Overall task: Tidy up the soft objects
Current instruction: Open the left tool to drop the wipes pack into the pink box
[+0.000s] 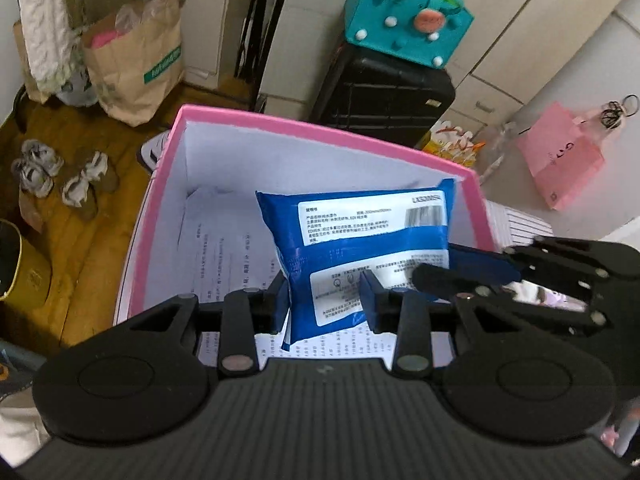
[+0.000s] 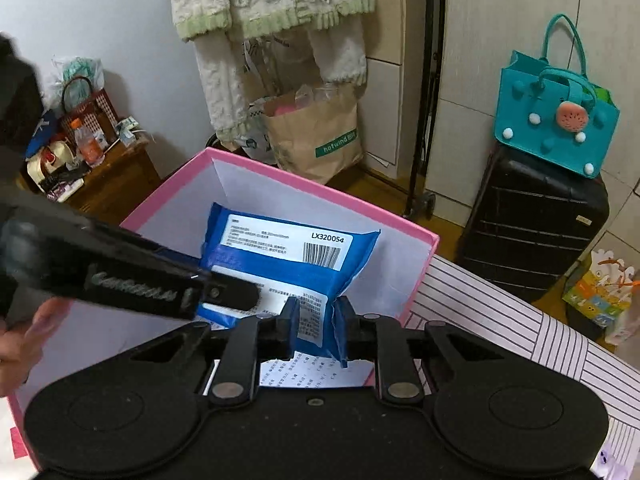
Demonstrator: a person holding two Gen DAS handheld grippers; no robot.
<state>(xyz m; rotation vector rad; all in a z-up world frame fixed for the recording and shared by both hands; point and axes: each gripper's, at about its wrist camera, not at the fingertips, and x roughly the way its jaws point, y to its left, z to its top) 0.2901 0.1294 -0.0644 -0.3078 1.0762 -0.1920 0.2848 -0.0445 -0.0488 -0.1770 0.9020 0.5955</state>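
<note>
A soft blue wipes pack with white labels is held over the open pink box, whose white inside is lined with printed paper. My left gripper is shut on the pack's near end. My right gripper is shut on the same pack at its lower right part. In the left wrist view the right gripper's fingers come in from the right. In the right wrist view the left gripper's body crosses from the left over the box.
A black suitcase with a teal bag on top stands at the right. A brown paper bag and hanging clothes are behind the box. A striped surface lies beside the box. Slippers are on the wood floor.
</note>
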